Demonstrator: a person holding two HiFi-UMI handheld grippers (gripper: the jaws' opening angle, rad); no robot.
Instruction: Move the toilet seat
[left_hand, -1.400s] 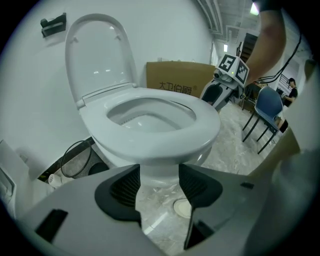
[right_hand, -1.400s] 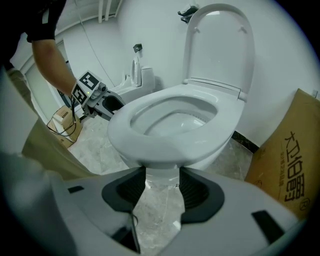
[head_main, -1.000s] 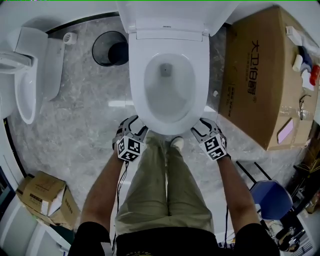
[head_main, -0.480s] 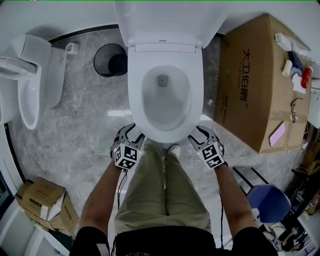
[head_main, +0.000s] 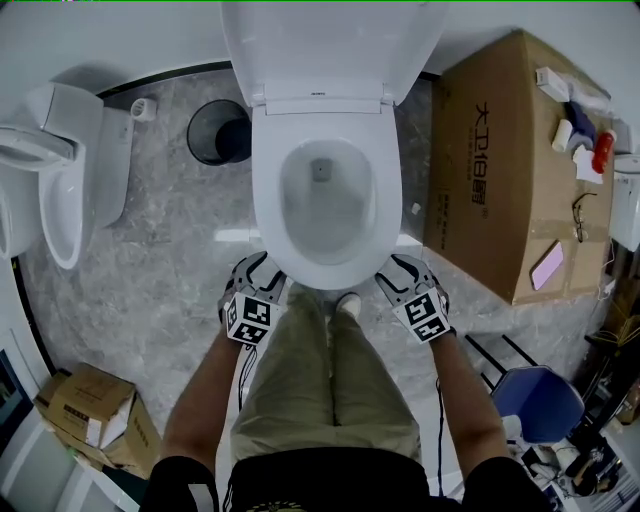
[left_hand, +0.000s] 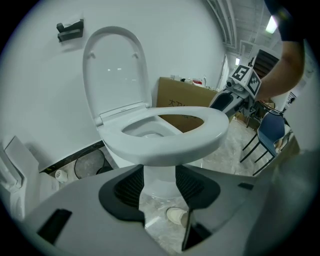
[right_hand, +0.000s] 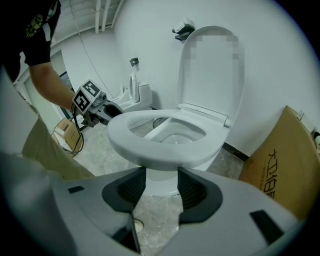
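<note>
Right gripper (right_hand: 161, 187) under toilet seat (right_hand: 150, 150) — box (head_main: 500, 190) reads 大卫伯爵.

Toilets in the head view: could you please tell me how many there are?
2. One toilet stands in the centre, lid raised; the second toilet sits at the left edge, partly cut off.

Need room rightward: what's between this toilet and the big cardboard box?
Head view: only grey floor and one small white object lie between toilet and cardboard box.
</note>
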